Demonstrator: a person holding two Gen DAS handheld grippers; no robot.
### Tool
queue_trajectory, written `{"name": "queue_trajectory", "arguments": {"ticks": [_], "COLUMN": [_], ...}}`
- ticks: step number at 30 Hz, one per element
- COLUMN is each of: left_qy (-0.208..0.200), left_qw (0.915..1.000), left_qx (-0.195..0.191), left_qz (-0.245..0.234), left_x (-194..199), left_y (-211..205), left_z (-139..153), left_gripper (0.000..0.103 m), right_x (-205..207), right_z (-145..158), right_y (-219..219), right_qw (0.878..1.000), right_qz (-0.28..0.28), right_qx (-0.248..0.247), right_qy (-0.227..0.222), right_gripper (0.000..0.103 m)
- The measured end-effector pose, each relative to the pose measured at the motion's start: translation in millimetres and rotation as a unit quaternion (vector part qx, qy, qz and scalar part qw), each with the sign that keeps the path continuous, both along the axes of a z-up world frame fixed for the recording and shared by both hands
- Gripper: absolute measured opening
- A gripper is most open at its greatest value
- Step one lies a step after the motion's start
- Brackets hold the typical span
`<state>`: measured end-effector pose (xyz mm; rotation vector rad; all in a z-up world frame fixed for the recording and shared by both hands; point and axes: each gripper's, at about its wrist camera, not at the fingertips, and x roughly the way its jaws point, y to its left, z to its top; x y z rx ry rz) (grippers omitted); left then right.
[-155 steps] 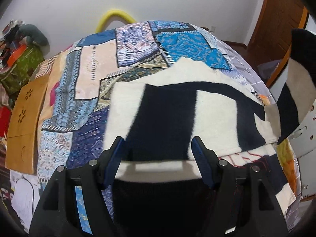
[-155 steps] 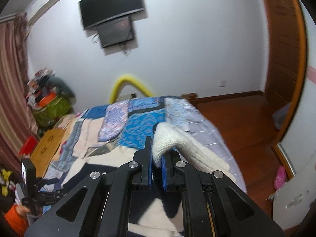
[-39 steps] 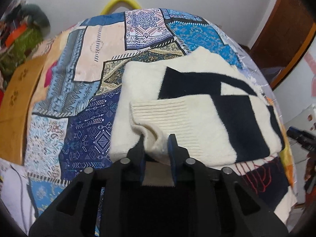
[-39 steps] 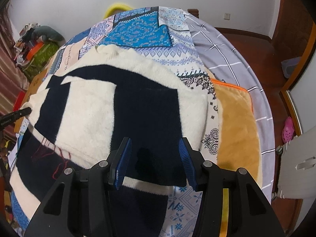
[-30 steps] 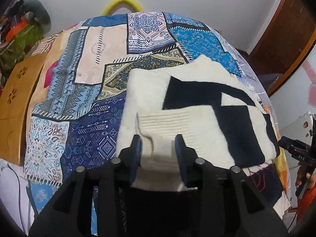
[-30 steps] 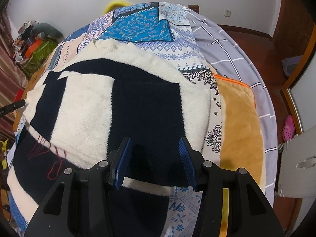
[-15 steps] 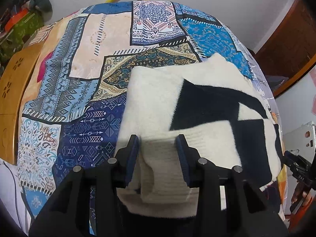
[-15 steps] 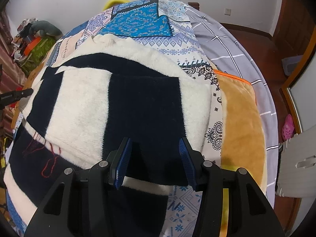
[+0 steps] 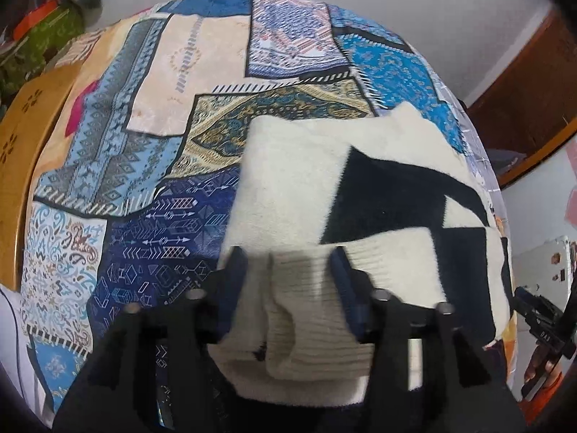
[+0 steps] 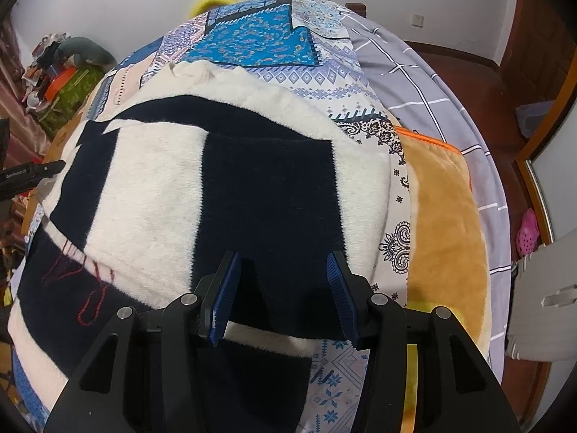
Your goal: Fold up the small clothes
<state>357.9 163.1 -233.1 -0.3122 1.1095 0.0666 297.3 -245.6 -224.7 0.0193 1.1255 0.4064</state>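
Observation:
A cream and black fuzzy sweater [image 9: 295,180] lies flat on the bed, one sleeve folded across its body. The sleeve's ribbed cream cuff [image 9: 306,288] rests between the fingers of my left gripper [image 9: 288,267]. Its jaws are closing around the cuff, and the pads do not visibly press it. In the right wrist view the sweater [image 10: 155,187] fills the middle. My right gripper [image 10: 281,274] hangs open just above the black patch near the sweater's near edge, with nothing pinched. Each gripper shows small at the edge of the other's view.
The sweater lies on a patchwork bedspread [image 9: 144,144]. A wooden board [image 9: 25,137] stands at the bed's left side. An orange plush blanket [image 10: 443,216] and a grey checked sheet [image 10: 432,83] lie right of the sweater. Beyond them are the floor and a pink shoe [image 10: 528,231].
My left gripper let go of the ribbed cuff, spread its jaws and sank forward over it. The right gripper, earlier shut on a raised sleeve, has stood open and still for the last second.

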Motion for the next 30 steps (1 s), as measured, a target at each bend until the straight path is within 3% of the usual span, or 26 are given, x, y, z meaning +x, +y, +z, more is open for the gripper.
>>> {"name": "queue_trajectory", "arguments": {"ticks": [7,15,18,22,30], "left_qy": [-0.016,-0.110,-0.128,-0.116,-0.042], "left_qw": [0.9980,0.9863,0.9823,0.9825,0.9916], "left_qx": [0.059,0.123,0.136,0.145,0.123], "left_qz": [-0.017,-0.009,-0.012,-0.016,0.000], "left_x": [-1.9,-12.2,-9.9,0.1,7.2], "left_y": [-16.4,-31.0,-33.7,-32.4,-19.2], "left_z": [12.6,73.9,90.1,85.4,32.0], "left_gripper": [0.009,0.007,0.005,0.005,0.005], "right_x": [-2.7,-2.6,-2.6,-3.1,-8.5], "right_z": [5.5,6.0,5.1,2.8,-10.3], "right_y": [0.6,-0.9,-1.5,-0.9,4.7], "right_qw": [1.000,1.000,1.000,1.000,1.000], "right_qz": [0.000,-0.003,-0.006,-0.007,0.003], "right_qx": [-0.001,-0.004,-0.001,0.004,0.001], "right_qy": [-0.005,-0.008,-0.007,-0.005,0.009], "right_gripper": [0.046,0.046,0.046,0.046,0.046]}}
